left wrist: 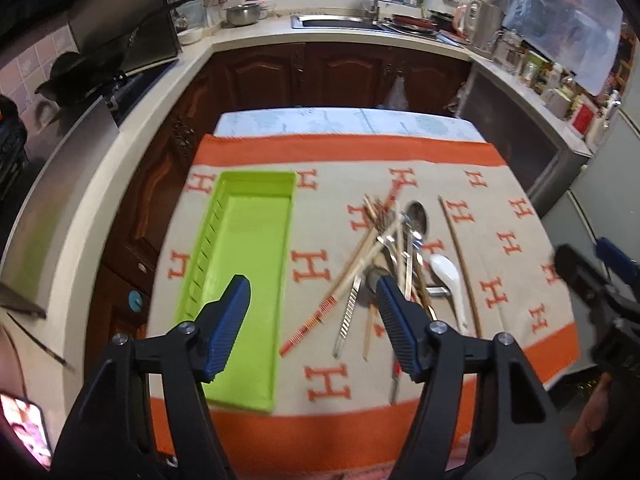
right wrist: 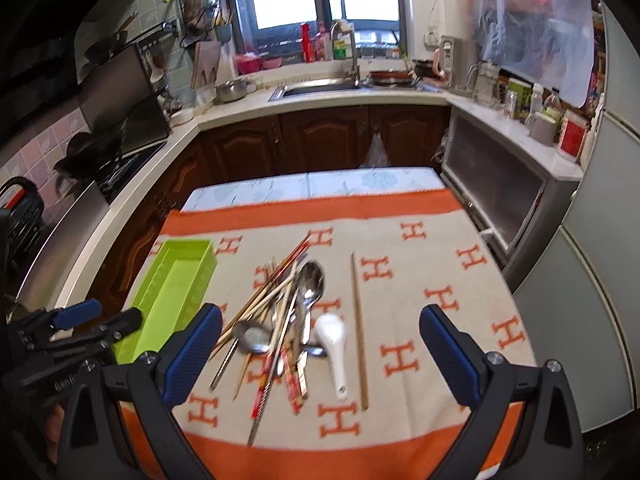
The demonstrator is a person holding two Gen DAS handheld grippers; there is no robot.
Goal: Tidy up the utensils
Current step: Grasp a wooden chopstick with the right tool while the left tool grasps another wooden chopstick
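The utensils (right wrist: pixel 280 320) lie in a tangled heap near the middle of the surface (right wrist: pixel 440 360), on a beige cloth with orange H marks: wooden chopsticks crossed over metal spoons, a red-patterned chopstick (right wrist: pixel 262 396) pointing toward the near edge, a white ceramic soup spoon (right wrist: pixel 334 344) just beside the heap, and a single long chopstick (right wrist: pixel 358 332) lying apart to its right. The green tray (left wrist: pixel 240 280), long, narrow and with nothing in it, sits to the left of the heap with a row of slots along its left wall. The left gripper (left wrist: pixel 310 304) hangs above the gap between tray and heap, its fingers spread wide and holding nothing; the right gripper (right wrist: pixel 320 352) hovers over the heap, its fingers likewise released and bare. Sorting appears not to have begun. The likely trouble is the tangle itself: closing on one chopstick could lift or drag its crossed neighbours, scatter pieces over the cloth, or roll a round stick off the near edge; the smooth ceramic spoon may slip from the pads, and the light tray could slide if nudged. Both views are blurred, so the exact count of chopsticks and spoons is hard to make out, and what lies at the bottom of the heap is hidden. The left gripper's right finger covers part of the heap in its own view.
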